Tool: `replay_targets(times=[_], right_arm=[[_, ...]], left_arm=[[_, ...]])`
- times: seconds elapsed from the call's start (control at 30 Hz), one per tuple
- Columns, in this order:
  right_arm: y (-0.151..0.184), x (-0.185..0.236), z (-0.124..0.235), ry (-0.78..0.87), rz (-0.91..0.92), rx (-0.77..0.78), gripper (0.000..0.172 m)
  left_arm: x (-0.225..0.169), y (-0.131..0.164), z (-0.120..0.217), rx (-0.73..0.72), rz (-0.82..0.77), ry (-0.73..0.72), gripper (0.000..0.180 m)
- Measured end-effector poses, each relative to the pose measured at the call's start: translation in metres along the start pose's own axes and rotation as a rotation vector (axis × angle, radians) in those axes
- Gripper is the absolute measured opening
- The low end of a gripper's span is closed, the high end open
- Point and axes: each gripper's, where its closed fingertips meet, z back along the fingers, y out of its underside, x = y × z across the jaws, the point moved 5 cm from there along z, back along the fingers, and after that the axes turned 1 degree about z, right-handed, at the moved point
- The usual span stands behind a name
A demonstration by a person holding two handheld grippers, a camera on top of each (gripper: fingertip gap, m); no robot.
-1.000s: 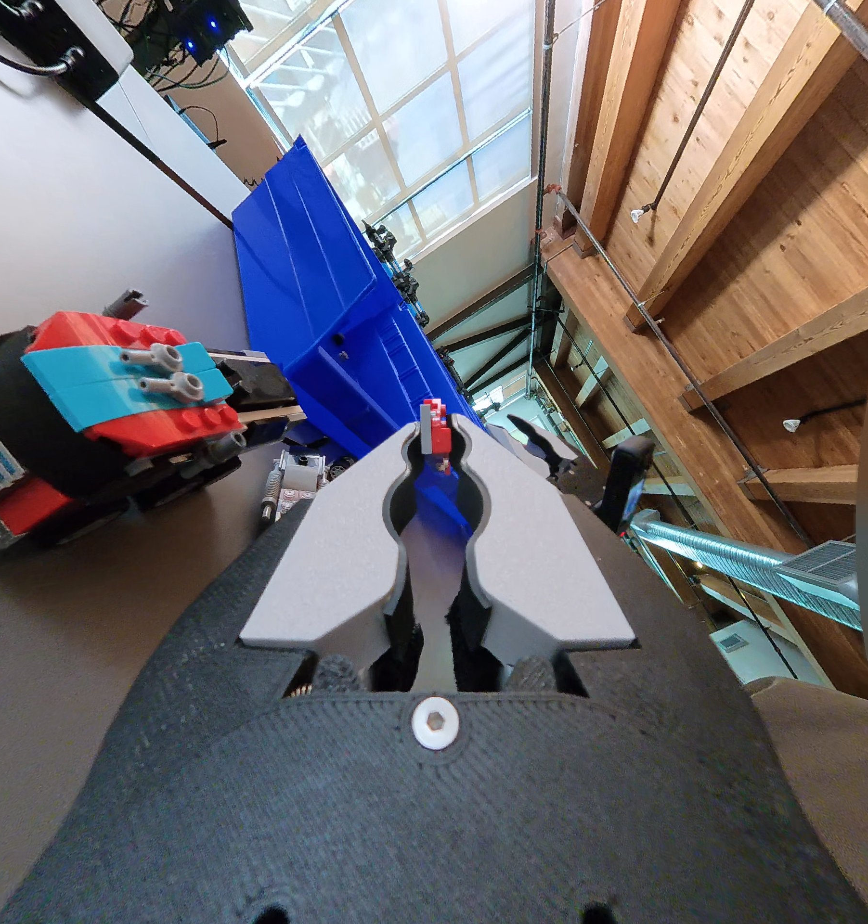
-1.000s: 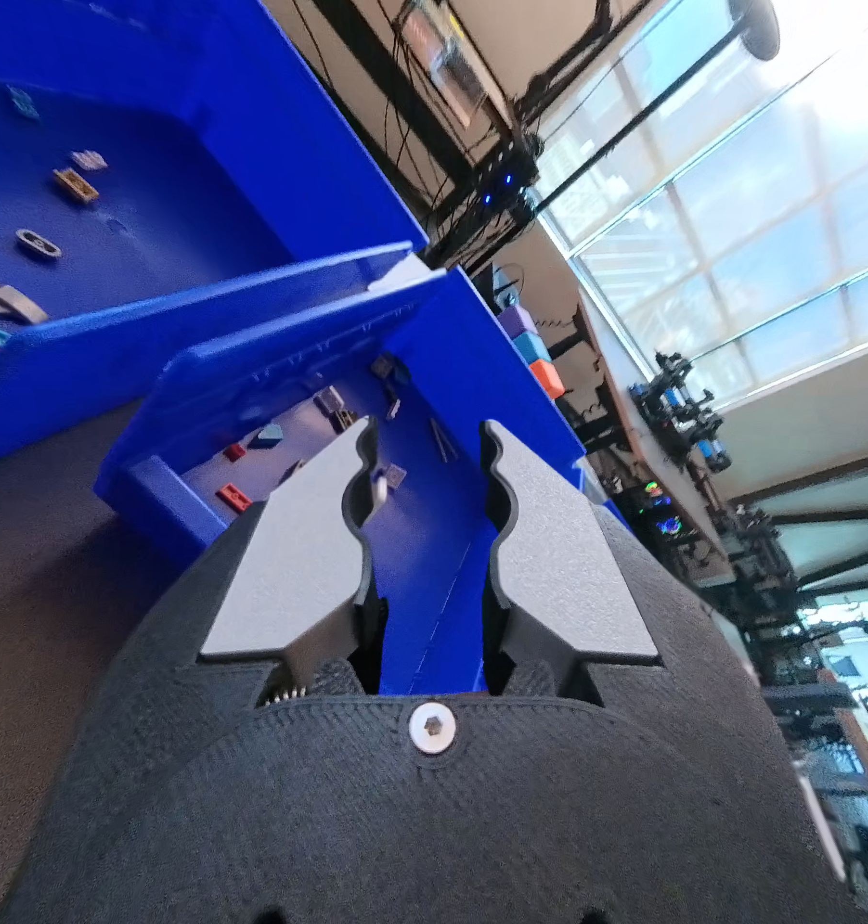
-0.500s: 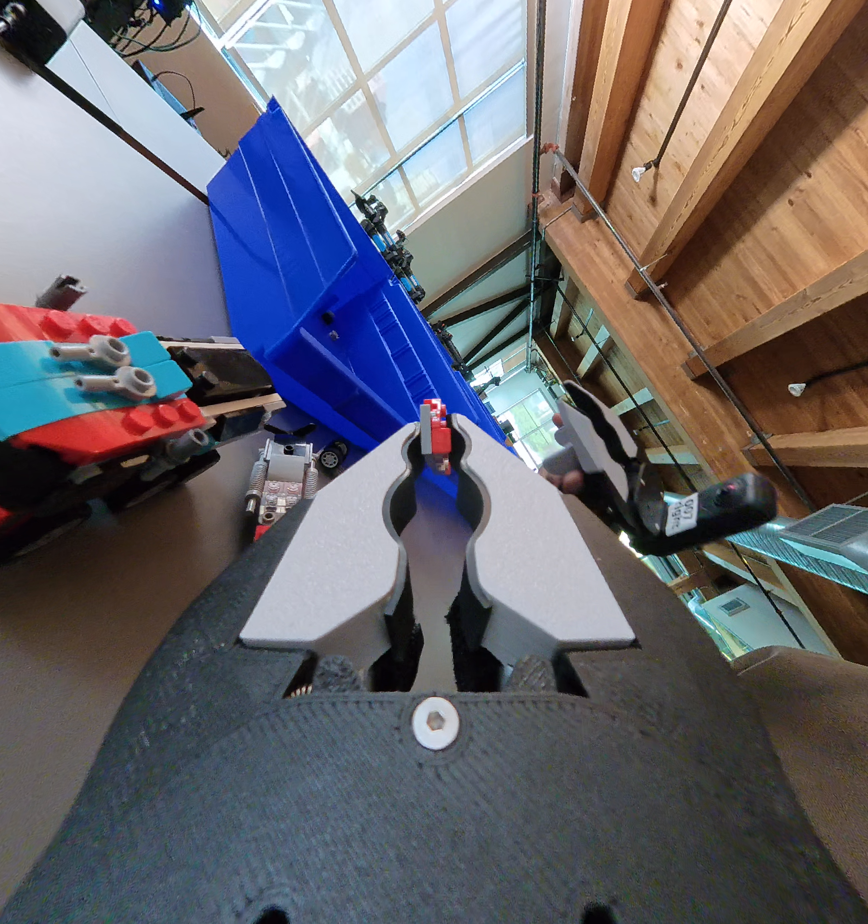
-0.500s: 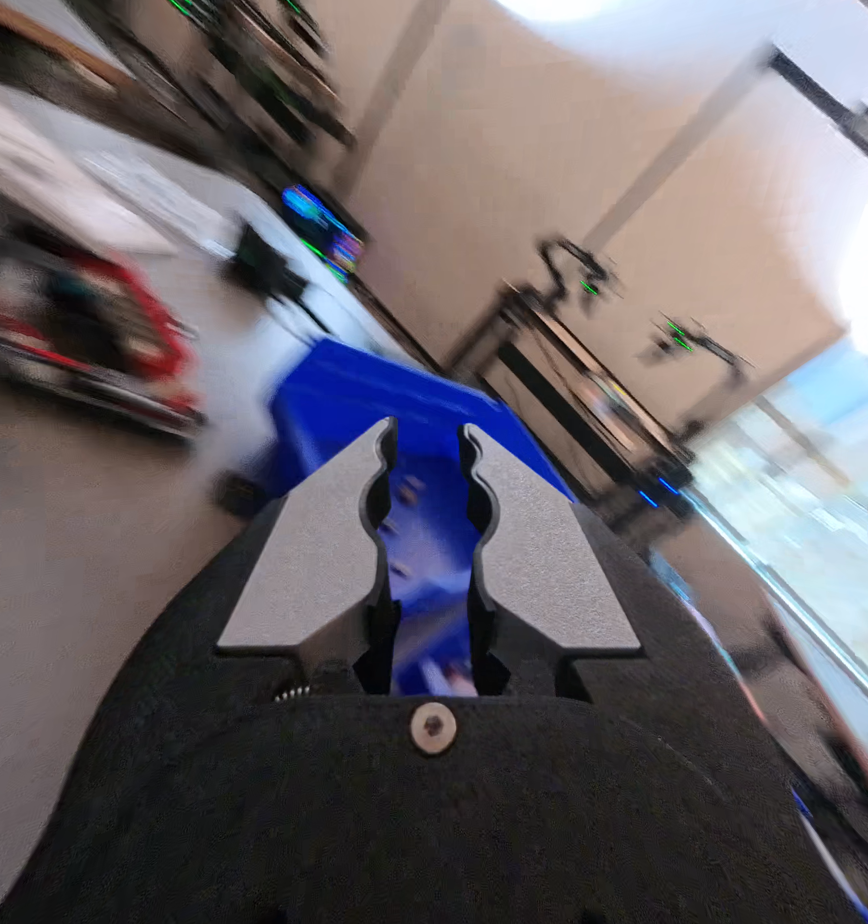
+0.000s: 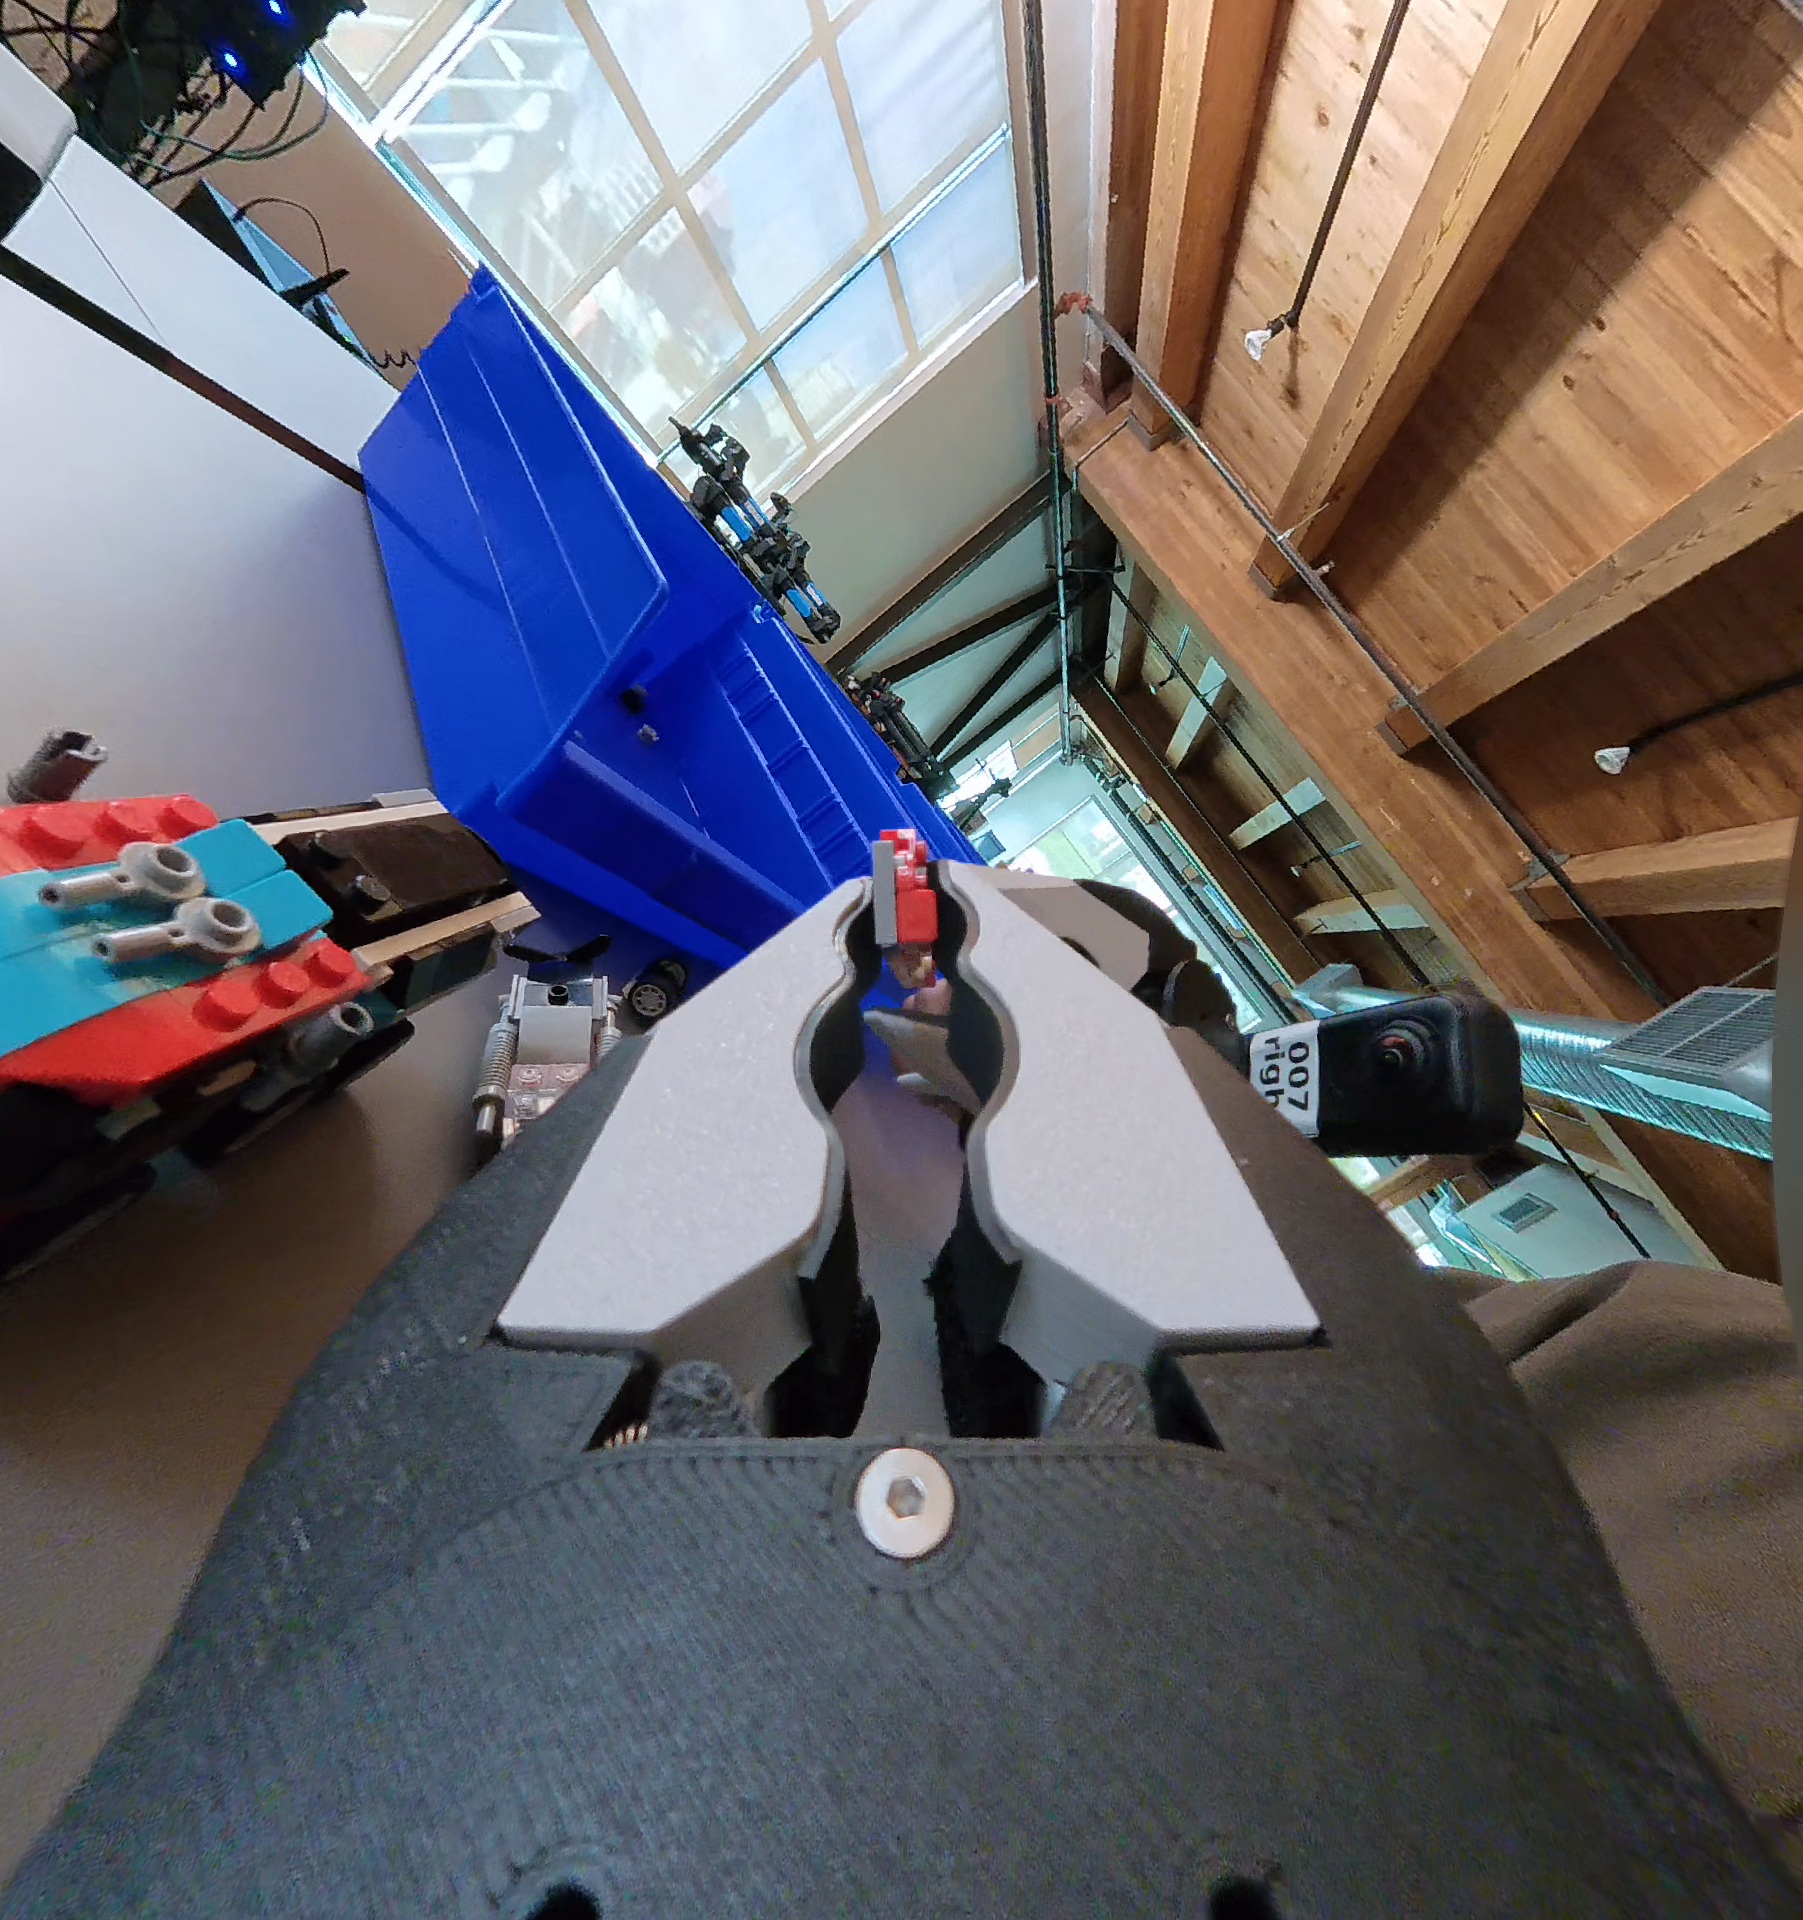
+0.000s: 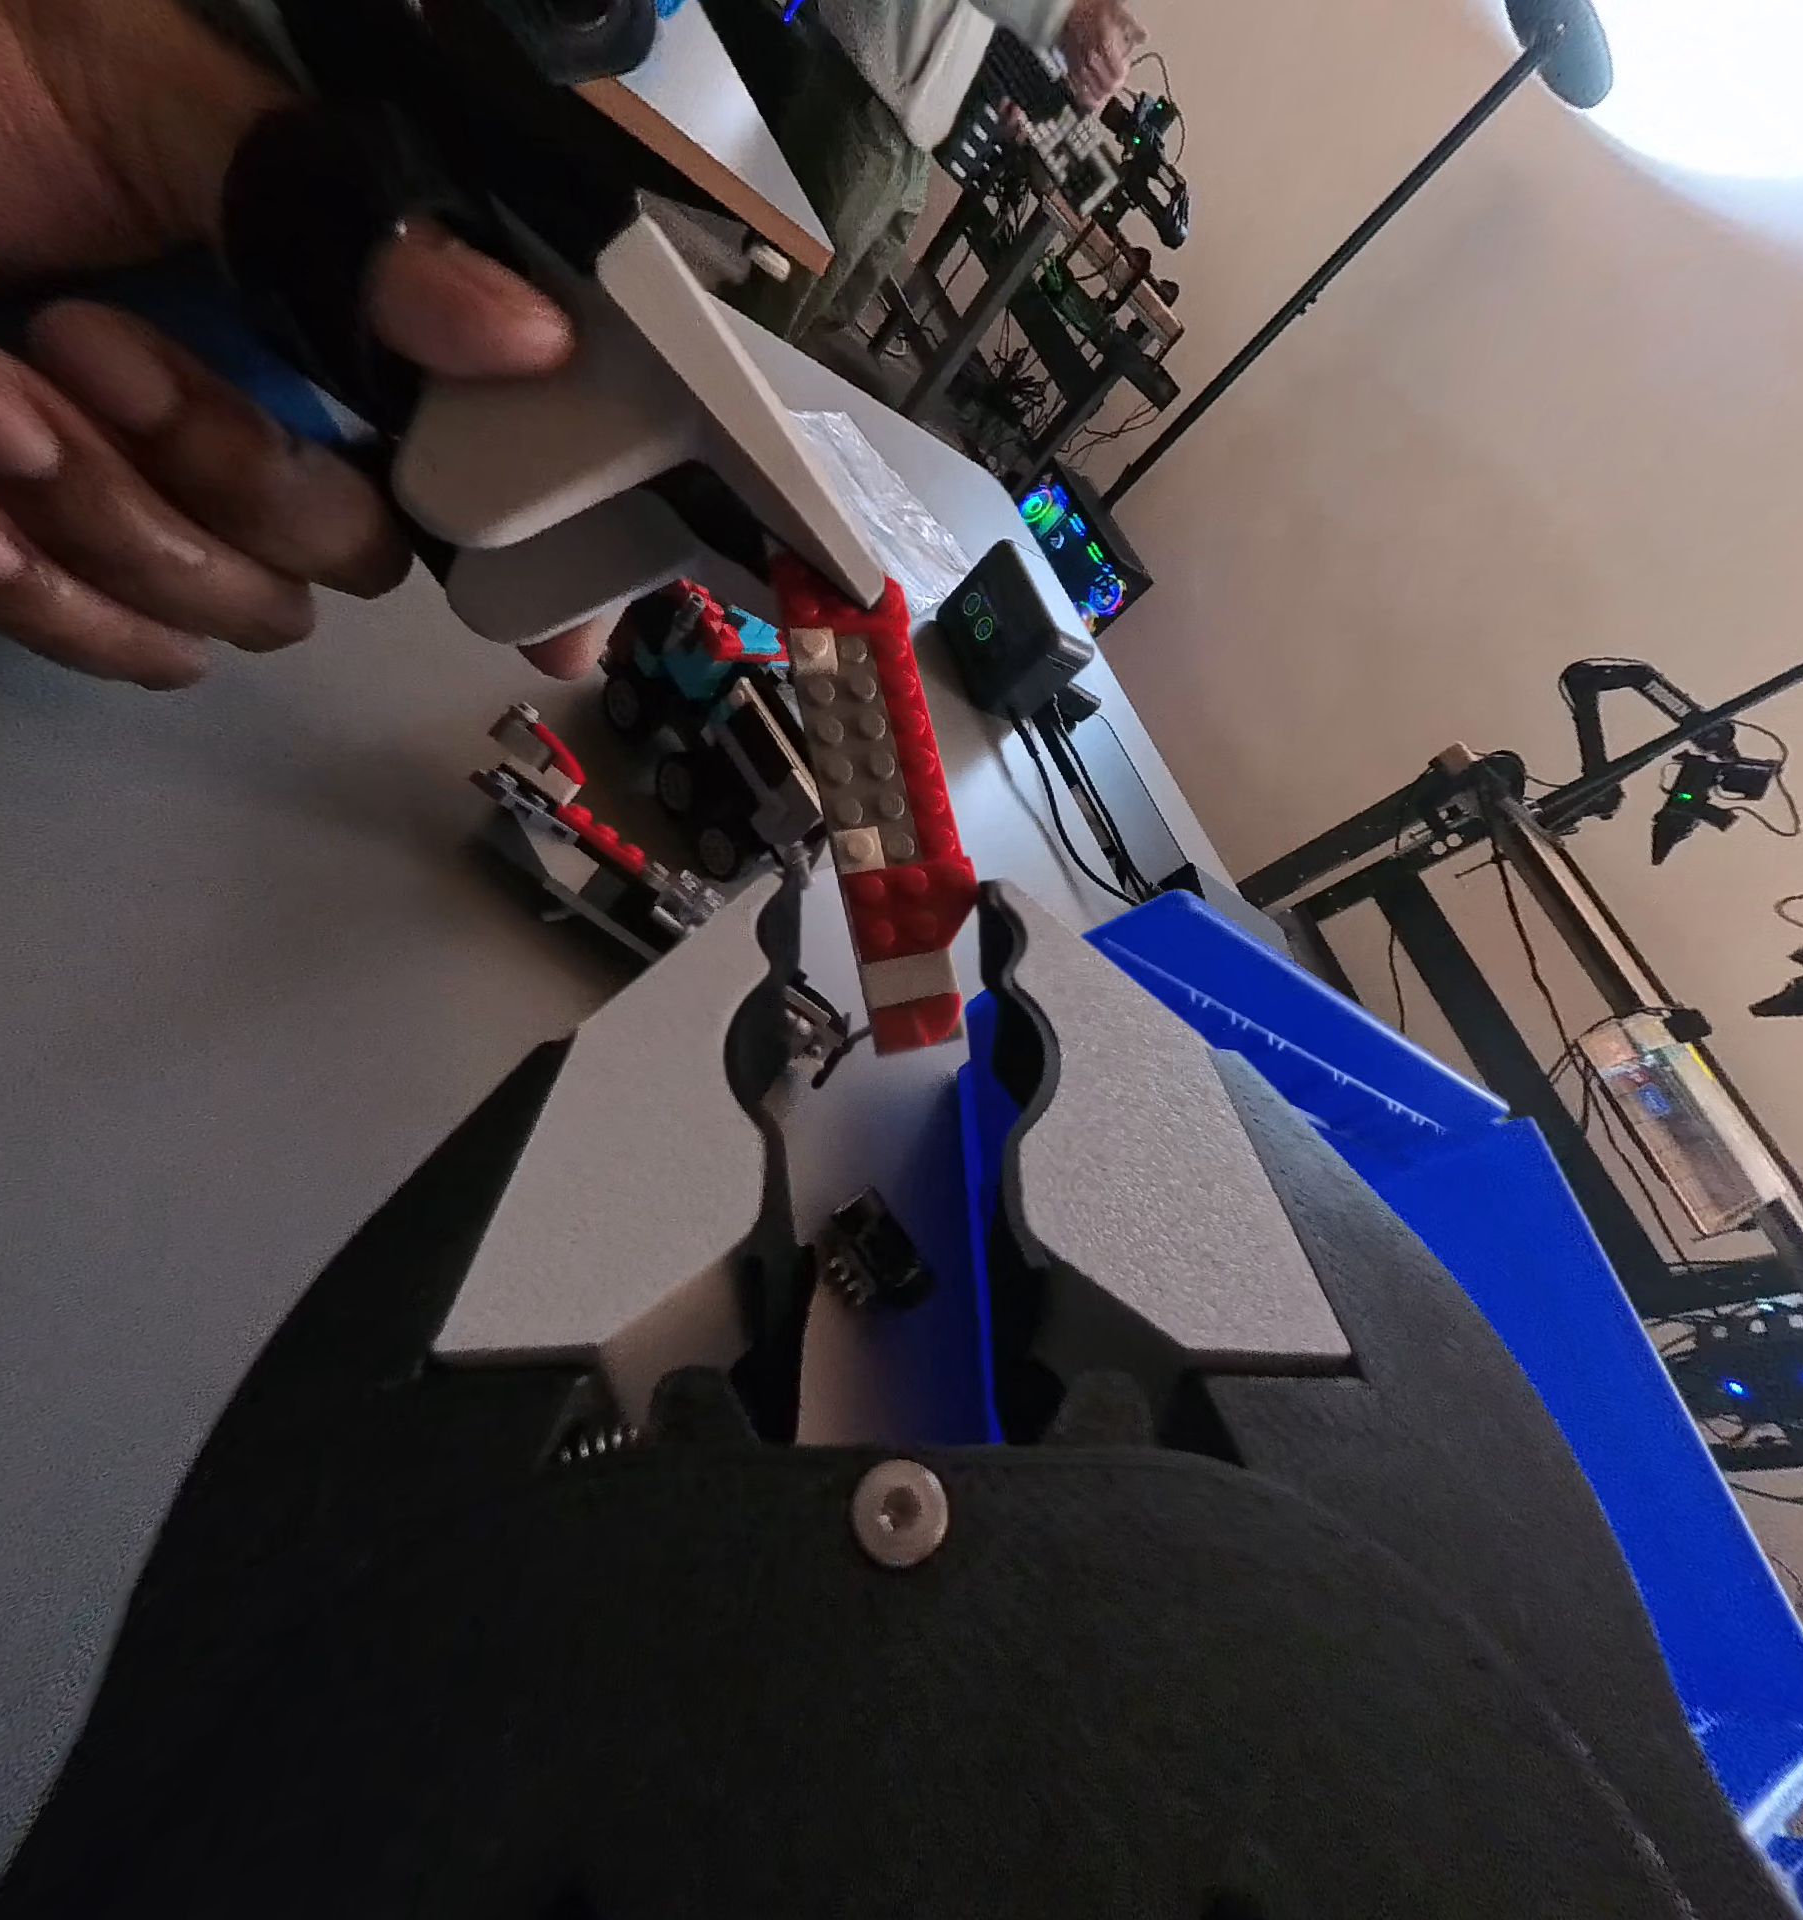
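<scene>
- Left gripper (image 5: 902, 904) is pinching the top end of a long red and grey brick strip (image 6: 876, 748). Both fingers press on it, one on each flat side.
- That is the only hold on the strip. It hangs in the air above the table (image 6: 201, 987), a little tilted.
- Right gripper (image 6: 876, 904) is spread wide. The low end of the strip sits between its two fingers.
- The right finger (image 6: 990, 914) is just beside the red corner, maybe touching it. The left finger (image 6: 772, 914) has a clear gap to the strip. So this gripper is not holding anything.
- My tip: keep the left squeeze steady, because a long strip held at one end can swing or twist.
- My tip: get the strip in the middle of the spread fingers, so both would meet it at once and not push it sideways.
- Squeeze the flat edges, not the corner, or the bricks may pop apart.
- A blue bin (image 6: 1396, 1195) is close on the right, and a toy truck (image 6: 710, 707) stands behind. Stay clear of both.
</scene>
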Motion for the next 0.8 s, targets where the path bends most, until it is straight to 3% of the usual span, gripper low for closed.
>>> replay_targets(times=[0.27,0.4,0.6,0.8], right_arm=[[0.004,0.003,0.006,0.07,0.003,-0.056,0.026],[0.002,0.01,0.008,0.085,0.003,-0.102,0.026],[-0.002,0.021,0.004,0.071,0.007,-0.133,0.026],[0.001,0.021,0.008,0.073,0.077,-0.119,0.03]], left_arm=[[0.0,0.005,-0.006,0.035,0.065,0.064,0.01],[0.0,0.019,-0.013,0.102,0.11,0.086,0.024],[-0.001,0.028,-0.014,0.13,0.123,0.087,0.006],[0.002,0.02,-0.009,0.116,-0.003,0.009,0.006]])
